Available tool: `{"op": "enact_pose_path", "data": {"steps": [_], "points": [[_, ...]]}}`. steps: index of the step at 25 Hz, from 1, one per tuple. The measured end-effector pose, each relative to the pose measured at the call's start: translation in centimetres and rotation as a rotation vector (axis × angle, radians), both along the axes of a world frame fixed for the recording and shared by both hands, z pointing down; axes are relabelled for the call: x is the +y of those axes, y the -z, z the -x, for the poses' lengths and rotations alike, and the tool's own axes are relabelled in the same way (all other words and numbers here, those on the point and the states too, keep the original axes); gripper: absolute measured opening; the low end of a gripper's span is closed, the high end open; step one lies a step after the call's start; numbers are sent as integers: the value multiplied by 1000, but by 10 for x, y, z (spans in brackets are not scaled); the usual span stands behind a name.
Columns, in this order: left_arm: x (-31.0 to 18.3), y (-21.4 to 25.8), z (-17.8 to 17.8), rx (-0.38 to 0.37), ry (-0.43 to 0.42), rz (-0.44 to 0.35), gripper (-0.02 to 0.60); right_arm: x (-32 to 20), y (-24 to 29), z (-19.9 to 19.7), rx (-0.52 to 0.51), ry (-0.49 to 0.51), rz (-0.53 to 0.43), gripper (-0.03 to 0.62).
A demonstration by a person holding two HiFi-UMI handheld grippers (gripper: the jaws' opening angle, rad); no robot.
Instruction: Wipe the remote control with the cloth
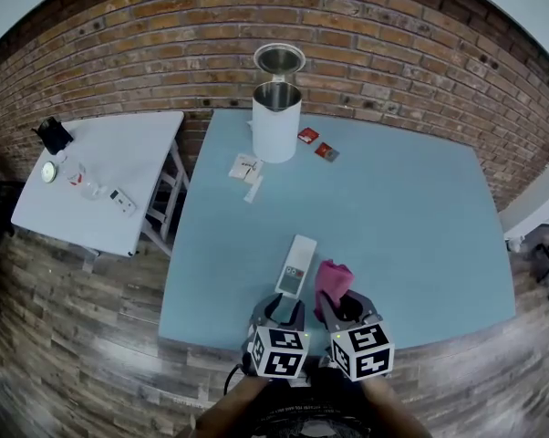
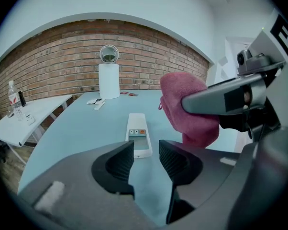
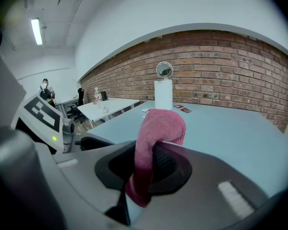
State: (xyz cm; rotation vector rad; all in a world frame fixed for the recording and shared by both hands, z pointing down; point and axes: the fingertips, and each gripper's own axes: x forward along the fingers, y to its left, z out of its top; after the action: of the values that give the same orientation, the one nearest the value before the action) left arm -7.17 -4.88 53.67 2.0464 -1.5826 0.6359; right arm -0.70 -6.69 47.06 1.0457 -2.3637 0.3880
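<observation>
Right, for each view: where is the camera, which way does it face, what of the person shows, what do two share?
Head view: on the head, facing down at the table; left gripper, right gripper, forearms show.
Left gripper view: on that gripper, facing past its open jaws to the remote control; right gripper shows.
Right gripper view: on that gripper, facing the brick wall past jaws shut on the cloth.
All share the kettle.

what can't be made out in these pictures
- Remote control, button labels: too small in the head view and the left gripper view.
- Cloth, lower end: hidden behind the right tool, head view.
- Red packets, print: too small, head view.
- Side table, small items: too small, head view.
</observation>
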Motion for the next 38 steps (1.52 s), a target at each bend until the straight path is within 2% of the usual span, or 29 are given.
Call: {"op": "enact_pose_path", "data": {"steps": [4, 5, 9, 10, 11, 21, 26, 34, 38], "points": [[-6, -12, 4, -31, -3, 25, 201, -10, -2, 2, 9, 17, 2, 68], [-7, -15, 5, -38, -2, 31, 233, -14, -2, 3, 10, 26, 2, 69], [-14, -26, 6, -55, 15, 58, 244, -30, -3, 6, 7, 65, 9, 69], [-15, -29, 6, -54, 21, 70, 298, -35, -4, 7, 6, 77, 14, 67], [-16, -31, 5, -57, 26, 80, 310, -40, -5, 8, 5, 90, 19, 68], [-26, -51, 10, -101, 71, 154, 308, -102, -6, 19, 20, 202, 21, 68], [-26, -54, 9, -46, 61, 160, 304, -133, -16, 27, 105, 264, -27, 68], [-28, -53, 7, -37, 35, 146, 285, -133, -50, 65, 310, 506, -83, 68], [-27, -54, 6, -38, 36, 148, 285, -132, -72, 71, 422, 584, -111, 67]]}}
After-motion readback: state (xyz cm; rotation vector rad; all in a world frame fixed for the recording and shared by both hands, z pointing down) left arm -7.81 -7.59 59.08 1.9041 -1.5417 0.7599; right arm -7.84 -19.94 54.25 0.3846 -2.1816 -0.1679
